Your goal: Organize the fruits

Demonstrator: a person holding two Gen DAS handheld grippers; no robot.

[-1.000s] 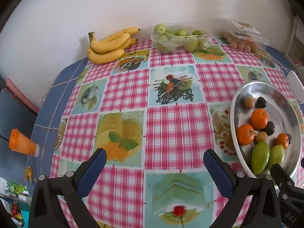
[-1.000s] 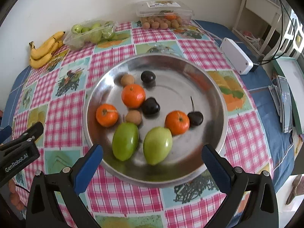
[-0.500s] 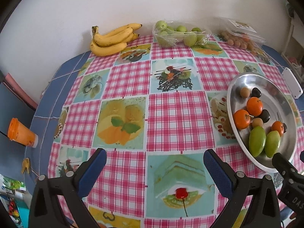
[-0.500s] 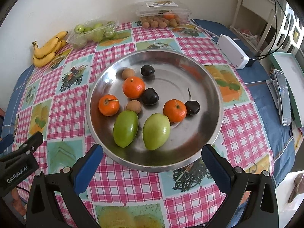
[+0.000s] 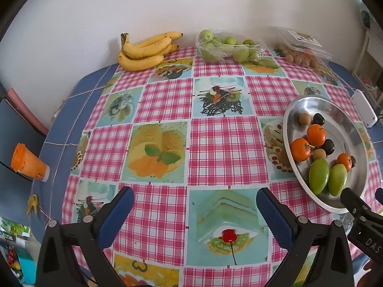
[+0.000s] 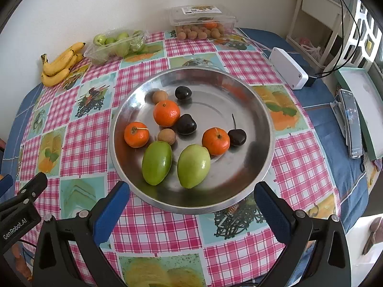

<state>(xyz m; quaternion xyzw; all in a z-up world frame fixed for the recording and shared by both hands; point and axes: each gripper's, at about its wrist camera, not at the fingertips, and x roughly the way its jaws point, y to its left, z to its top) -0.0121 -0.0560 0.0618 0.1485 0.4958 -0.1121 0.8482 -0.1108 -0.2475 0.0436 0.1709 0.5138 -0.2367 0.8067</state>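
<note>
Right tool (image 6: 191, 205): mine, wide open, empty — metal plate (image 6: 251, 100) straight ahead, green mangoes (image 6: 156, 162) nearest.
Left tool (image 5: 194, 211): spread, empty — plate lies off right.

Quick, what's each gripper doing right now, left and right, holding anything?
Left gripper: open, holding nothing, above the tablecloth.
Right gripper: open, holding nothing, at the near rim of the metal bowl.
</note>
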